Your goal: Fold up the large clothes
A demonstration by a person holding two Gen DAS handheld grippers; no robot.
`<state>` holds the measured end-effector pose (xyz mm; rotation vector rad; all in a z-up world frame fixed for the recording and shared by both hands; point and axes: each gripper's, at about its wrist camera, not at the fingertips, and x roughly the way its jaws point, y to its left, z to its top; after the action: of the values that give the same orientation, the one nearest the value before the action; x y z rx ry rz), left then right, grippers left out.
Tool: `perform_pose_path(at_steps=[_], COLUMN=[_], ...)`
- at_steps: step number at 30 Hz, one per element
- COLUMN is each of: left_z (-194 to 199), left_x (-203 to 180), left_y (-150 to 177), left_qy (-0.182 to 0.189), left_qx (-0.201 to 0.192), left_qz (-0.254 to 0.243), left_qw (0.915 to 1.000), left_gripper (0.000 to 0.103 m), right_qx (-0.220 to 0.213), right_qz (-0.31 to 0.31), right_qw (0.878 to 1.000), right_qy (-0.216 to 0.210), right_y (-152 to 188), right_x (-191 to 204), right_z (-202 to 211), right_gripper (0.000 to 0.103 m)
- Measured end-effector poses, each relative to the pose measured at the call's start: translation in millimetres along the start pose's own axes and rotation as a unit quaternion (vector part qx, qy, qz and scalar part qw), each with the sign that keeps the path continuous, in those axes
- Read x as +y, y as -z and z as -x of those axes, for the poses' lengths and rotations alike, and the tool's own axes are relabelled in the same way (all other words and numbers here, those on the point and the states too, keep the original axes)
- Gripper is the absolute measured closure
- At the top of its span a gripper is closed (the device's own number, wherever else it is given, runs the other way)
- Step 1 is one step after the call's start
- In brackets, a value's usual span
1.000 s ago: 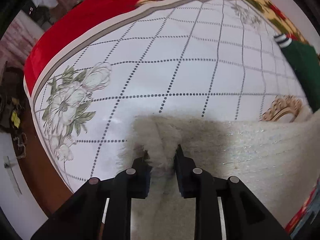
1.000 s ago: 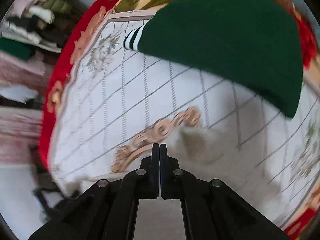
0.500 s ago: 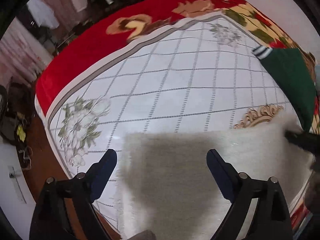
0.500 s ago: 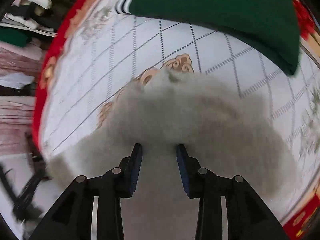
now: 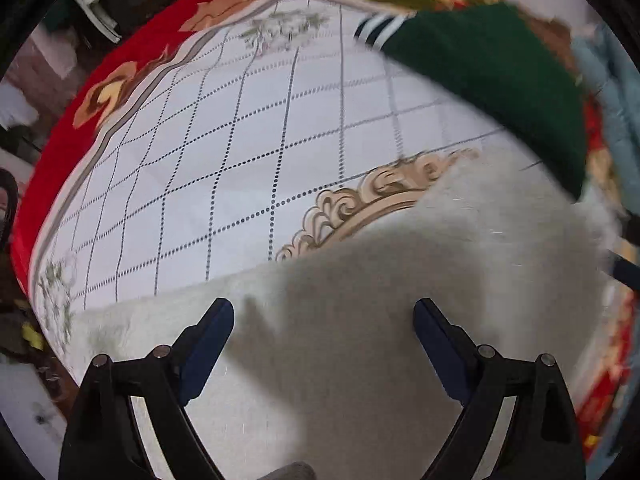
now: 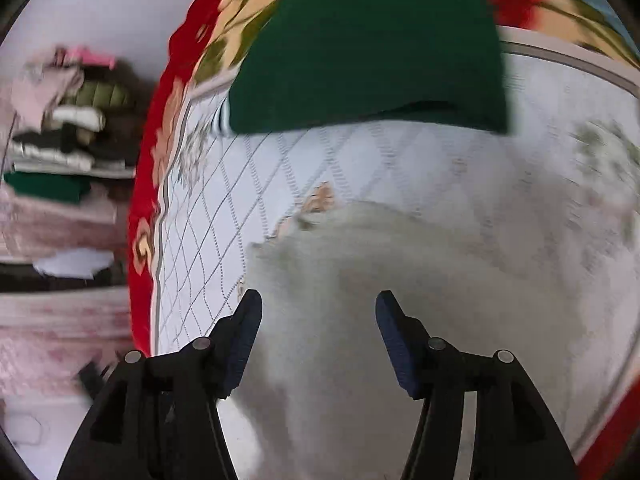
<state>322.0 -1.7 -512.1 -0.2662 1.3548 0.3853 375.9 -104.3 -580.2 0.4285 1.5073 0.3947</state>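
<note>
The left gripper (image 5: 324,312) and right gripper (image 6: 319,304) both hang spread wide, holding nothing, above a fluffy white garment (image 5: 400,320) filling the lower frame. A folded green sweater (image 5: 492,80) lies upper right on the checked bedspread (image 5: 240,160).

Left tongs (image 5: 324,312) spread wide, holding nothing, right tongs (image 6: 319,305) likewise parted and empty, both angled downward

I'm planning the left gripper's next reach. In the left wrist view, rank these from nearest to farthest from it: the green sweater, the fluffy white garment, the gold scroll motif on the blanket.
1. Fluffy white garment, directly under and between the open fingers of the left gripper.
2. Gold scroll motif, just beyond the garment's far edge, ahead.
3. Green sweater, farthest, upper right.
</note>
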Motion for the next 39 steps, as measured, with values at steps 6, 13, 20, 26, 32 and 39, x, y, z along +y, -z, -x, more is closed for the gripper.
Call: perform_pose_path(at_steps=[6,13,20,26,32,39], left_z=[-44,-44,-31,7,-2,-10], left_x=[15,19,29,32,28,26], left_y=[-10,-8,-8,14,32,35], left_qy=[-0.003,-0.015,-0.017,-0.035,-0.024,-0.024], left_qx=[0.024,0.016,0.012,-0.023,-0.001,-0.001], left_qz=[0.021,0.019,0.02,0.009,0.026,0.028], left_qw=[0.9995,0.9996,0.9996,0.9991,0.9994,0.9993], left_gripper=[0.0,0.0,0.0,0.0,0.0,0.0], right_qx=[0.034,0.061,0.095,0.061,0.016,0.005], right_qz=[-0.031,0.011,-0.005,0.034,0.035,-0.107], right_qw=[0.999,0.997,0.993,0.997,0.997,0.994], right_qy=[0.026,0.035,0.068,0.033,0.074,0.024], right_y=[26,13,-14,-2,29,57], right_x=[-47,-26,-29,3,-19,-141], right_z=[1,-69,-118,-53,-13,-5], right_gripper=[0.042,0.079,0.093,0.078,0.031,0.01])
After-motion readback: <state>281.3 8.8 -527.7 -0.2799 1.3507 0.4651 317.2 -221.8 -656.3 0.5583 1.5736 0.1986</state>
